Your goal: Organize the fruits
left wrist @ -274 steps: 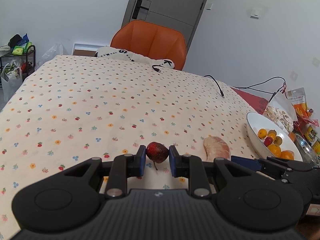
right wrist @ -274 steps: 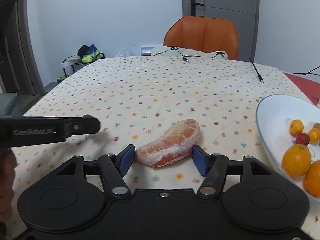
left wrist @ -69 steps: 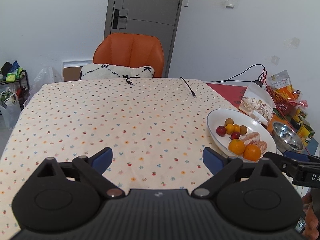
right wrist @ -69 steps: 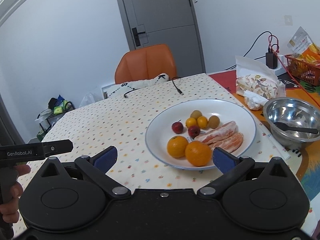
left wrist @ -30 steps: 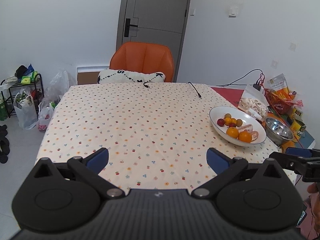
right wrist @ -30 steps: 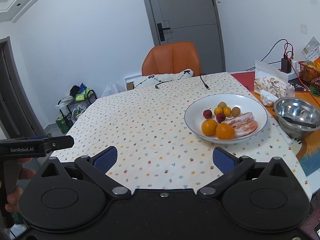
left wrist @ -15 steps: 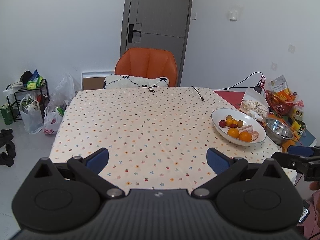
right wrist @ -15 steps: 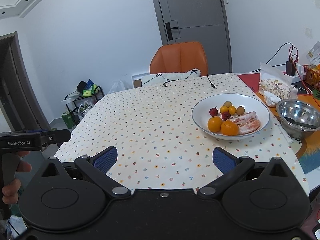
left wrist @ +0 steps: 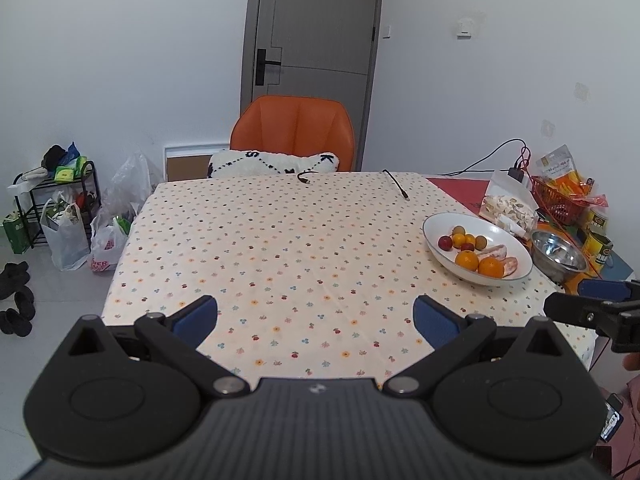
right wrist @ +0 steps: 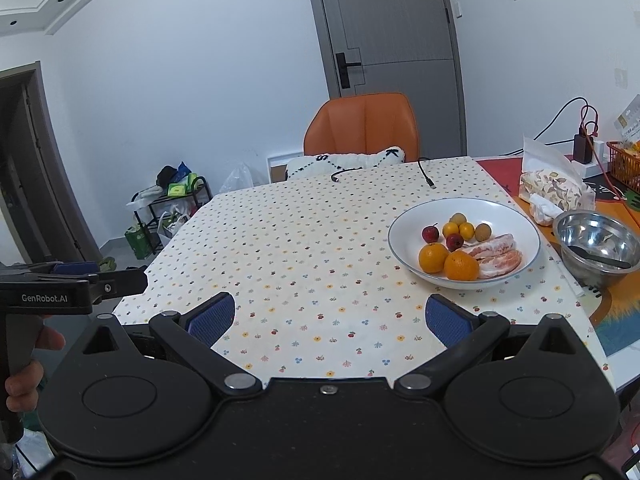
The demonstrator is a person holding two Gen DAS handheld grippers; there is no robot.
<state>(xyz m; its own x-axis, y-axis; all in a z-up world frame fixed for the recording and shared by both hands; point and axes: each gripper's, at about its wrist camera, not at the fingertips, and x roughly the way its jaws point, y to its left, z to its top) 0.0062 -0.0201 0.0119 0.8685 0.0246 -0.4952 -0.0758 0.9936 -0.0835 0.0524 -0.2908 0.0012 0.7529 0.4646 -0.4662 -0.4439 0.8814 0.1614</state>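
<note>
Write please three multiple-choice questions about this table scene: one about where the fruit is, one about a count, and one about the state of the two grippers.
1. Where is the fruit?
A. In the white bowl
B. Spread on the tablecloth
C. In the metal bowl

2. How many big oranges are there?
A. One
B. Two
C. Four

3. How are the grippers?
A. Both shut on fruit
B. One holds a red fruit
C. Both open and empty

Answers:
1. A, all the fruit lies inside the white bowl; the metal bowl beside it holds only a dark utensil.
2. B, two oranges sit side by side at the near rim.
3. C, the left gripper and the right gripper have their fingers spread with nothing between.
</note>
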